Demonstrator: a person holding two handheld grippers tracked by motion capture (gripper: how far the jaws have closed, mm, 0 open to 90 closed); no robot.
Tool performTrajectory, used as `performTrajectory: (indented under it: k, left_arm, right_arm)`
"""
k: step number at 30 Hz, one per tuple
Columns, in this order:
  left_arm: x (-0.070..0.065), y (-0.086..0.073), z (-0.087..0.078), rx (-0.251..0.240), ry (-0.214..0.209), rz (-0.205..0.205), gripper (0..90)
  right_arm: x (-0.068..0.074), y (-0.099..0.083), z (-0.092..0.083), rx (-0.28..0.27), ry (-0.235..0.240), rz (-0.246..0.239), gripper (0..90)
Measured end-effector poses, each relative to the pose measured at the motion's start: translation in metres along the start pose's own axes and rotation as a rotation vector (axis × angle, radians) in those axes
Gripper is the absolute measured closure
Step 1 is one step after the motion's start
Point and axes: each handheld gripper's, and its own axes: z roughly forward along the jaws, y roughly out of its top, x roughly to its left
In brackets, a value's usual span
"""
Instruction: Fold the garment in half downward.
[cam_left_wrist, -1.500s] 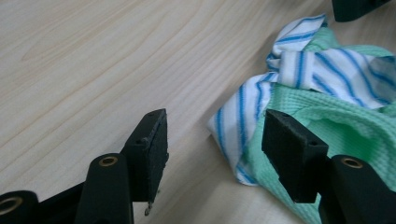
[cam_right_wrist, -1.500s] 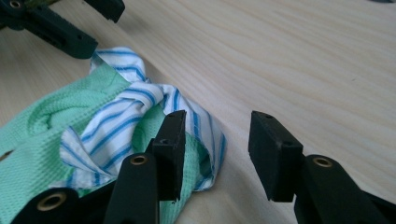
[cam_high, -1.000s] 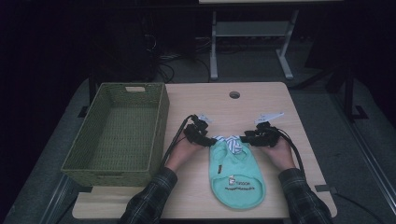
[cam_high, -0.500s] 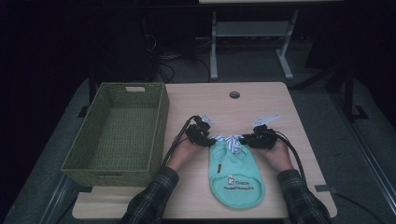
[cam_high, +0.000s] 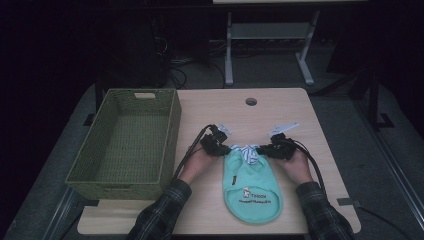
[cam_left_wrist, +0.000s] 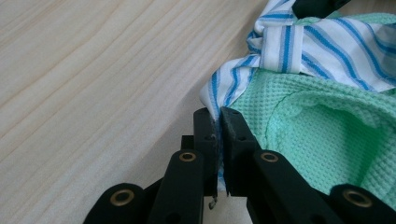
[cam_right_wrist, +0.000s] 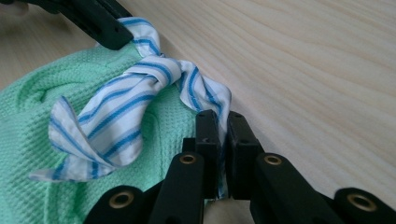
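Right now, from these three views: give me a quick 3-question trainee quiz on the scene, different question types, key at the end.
1. True or false: the left claw is shut on the striped collar of the green garment.
2. Multiple choice: where does the wicker basket sit in the high view? A) left of the garment B) right of the garment C) on top of the garment
3. Fill in: the right claw pinches the ____ trim at the garment's edge.

Key
1. True; the fabric edge is clamped between the pads.
2. A
3. Blue-and-white striped; that claw is shut on it too.
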Motion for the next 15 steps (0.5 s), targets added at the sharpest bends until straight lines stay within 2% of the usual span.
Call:
performTrajectory:
  k: [4,7,9,13,15]
  left_arm:
    - [0.001,0.0,-0.006,-0.022,0.011,-0.007,85.9]
    - [-0.001,0.002,-0.012,-0.053,0.049,0.011,85.9]
    - [-0.001,0.004,-0.015,-0.076,0.072,0.015,85.9]
    - [-0.004,0.009,-0.022,-0.118,0.091,0.006,85.9]
    - [-0.005,0.012,-0.026,-0.12,0.105,0.028,86.0]
  right_arm:
    - [0.001,0.004,-0.005,-0.004,-0.003,0.007,85.7]
    - [0.002,0.008,-0.009,-0.02,-0.015,-0.009,85.8]
    - [0.004,0.01,-0.012,-0.03,-0.019,-0.003,85.8]
    - [0.009,0.013,-0.02,-0.052,-0.029,-0.005,85.9]
    - [0.01,0.015,-0.024,-0.064,-0.033,-0.006,85.9]
